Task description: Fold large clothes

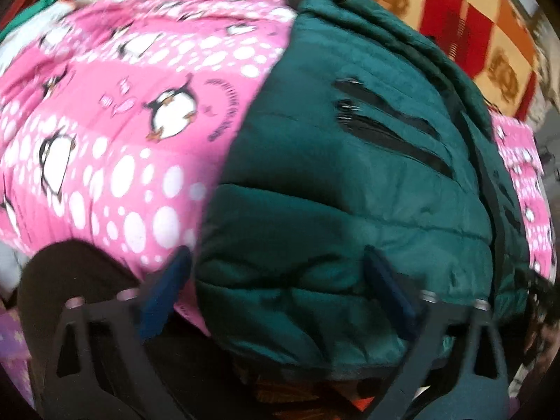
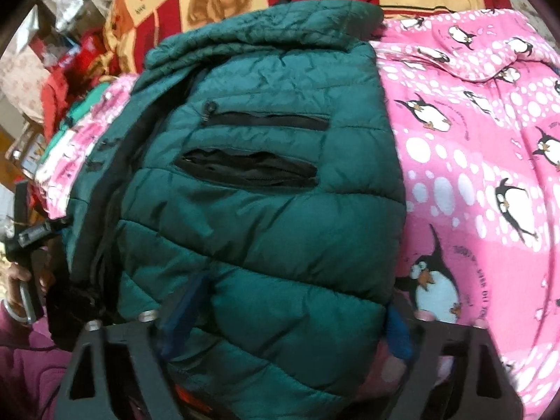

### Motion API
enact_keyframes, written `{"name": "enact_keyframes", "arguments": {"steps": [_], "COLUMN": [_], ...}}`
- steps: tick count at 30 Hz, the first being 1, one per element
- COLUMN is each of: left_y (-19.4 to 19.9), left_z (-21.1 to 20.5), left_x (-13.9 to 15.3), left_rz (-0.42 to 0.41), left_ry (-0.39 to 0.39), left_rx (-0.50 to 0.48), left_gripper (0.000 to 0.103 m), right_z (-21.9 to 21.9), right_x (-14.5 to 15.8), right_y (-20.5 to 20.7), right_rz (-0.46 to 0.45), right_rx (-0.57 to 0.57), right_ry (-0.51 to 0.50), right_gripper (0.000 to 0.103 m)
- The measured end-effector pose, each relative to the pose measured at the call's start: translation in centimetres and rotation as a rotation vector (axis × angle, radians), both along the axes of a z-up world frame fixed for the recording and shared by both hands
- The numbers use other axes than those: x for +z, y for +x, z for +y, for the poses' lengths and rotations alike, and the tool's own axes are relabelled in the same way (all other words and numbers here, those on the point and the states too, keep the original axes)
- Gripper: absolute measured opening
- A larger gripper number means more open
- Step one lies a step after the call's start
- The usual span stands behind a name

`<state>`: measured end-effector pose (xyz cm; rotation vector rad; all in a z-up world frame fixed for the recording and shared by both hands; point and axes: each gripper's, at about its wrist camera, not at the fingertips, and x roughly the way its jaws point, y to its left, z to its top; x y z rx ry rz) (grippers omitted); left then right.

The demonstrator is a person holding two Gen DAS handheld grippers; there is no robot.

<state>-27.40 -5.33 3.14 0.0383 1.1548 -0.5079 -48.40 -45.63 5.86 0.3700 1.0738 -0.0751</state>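
Jaws of both grippers are seen straddling the near hem of a folded dark green puffer jacket. On the left gripper the blue pads flank a bulge of quilted fabric; the right gripper likewise has the hem between its pads. Both sets of jaws stand partly open, and whether the pads press the fabric cannot be told through the blur. The jacket is laid on a pink penguin-print blanket, its long axis running away from the cameras, hem nearest, collar end farthest, two black zip pockets across its middle. Only the right wrist view shows a hand in a maroon sleeve gripping the other tool's handle at the left edge. Farthest off, a red-and-cream rose-patterned blanket is seen.
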Motion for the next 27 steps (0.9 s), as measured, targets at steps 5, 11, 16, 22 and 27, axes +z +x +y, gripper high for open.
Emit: {"name": "enact_keyframes", "arguments": {"steps": [5,11,16,22,27], "left_y": [-1.3,-0.7,0.2,3.2,7.4], "left_z": [-1.7,-1.3,-1.3,-2.6,-5.1], "left_x": [2.5,5.5,9.3,13.8,15.9], "left_rz": [-0.119,-0.164,-0.244,-0.335,-0.386], "left_ry": [0.040,-0.027,-0.102,-0.202,-0.240], "left_rx": [-0.069,-0.047,-0.027,0.008,0.053], "left_gripper": [0.017,0.014,0.014,0.014,0.014], "right_z": [0.1,0.1,-0.5,-2.2,-4.3], "right_x": [1.0,3.7,5.9,10.1,12.6], "right_y": [-0.2,-0.6,-0.3,2.3,6.0], "right_rz": [-0.043,-0.122,-0.195,-0.335,-0.404], "right_rx": [0.030,0.048,0.027,-0.025,-0.075], "right_ry": [0.015,-0.023,-0.026,-0.052,-0.085], "right_gripper": [0.044,0.036,0.033,0.031,0.031]}}
